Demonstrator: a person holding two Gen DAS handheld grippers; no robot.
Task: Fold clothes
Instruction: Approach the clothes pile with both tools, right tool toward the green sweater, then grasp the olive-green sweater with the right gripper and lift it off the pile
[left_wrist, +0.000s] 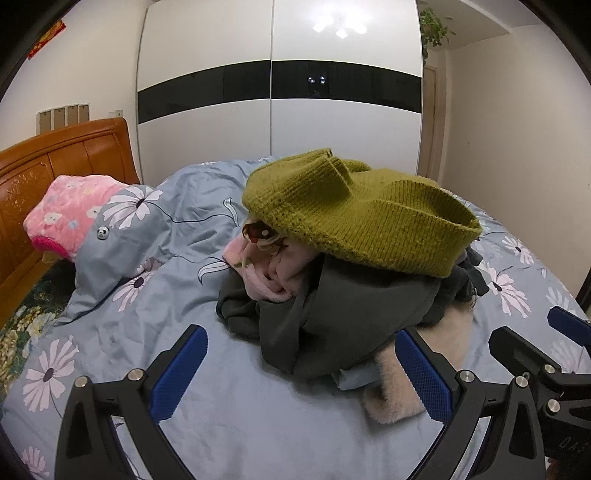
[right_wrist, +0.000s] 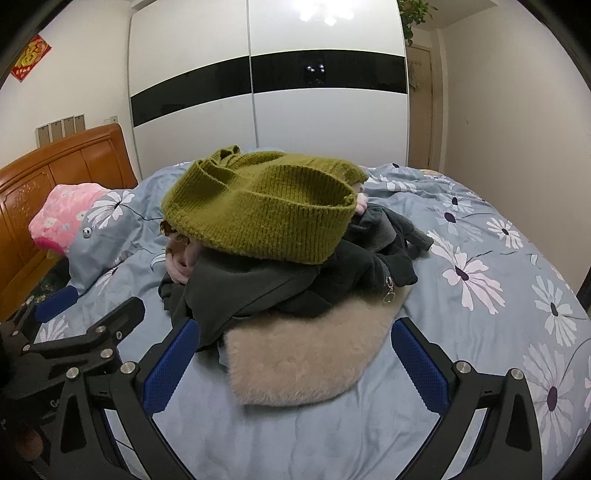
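A pile of clothes lies on the bed. An olive green knit sweater (left_wrist: 354, 218) (right_wrist: 266, 210) lies on top. Under it are a dark grey zip garment (left_wrist: 332, 314) (right_wrist: 280, 284), a pale pink garment (left_wrist: 266, 266) (right_wrist: 181, 264) and a beige fluffy garment (left_wrist: 391, 387) (right_wrist: 303, 358) at the front. My left gripper (left_wrist: 303, 369) is open and empty, just in front of the pile. My right gripper (right_wrist: 295, 362) is open and empty, its fingers either side of the beige garment's near edge. Each gripper shows at the edge of the other's view.
The bed has a blue duvet with white flowers (left_wrist: 155, 354) (right_wrist: 498, 280). A pink pillow (left_wrist: 70, 214) (right_wrist: 62, 214) lies by the orange wooden headboard (left_wrist: 55, 162) at left. A white wardrobe with a black band (left_wrist: 277, 92) stands behind the bed.
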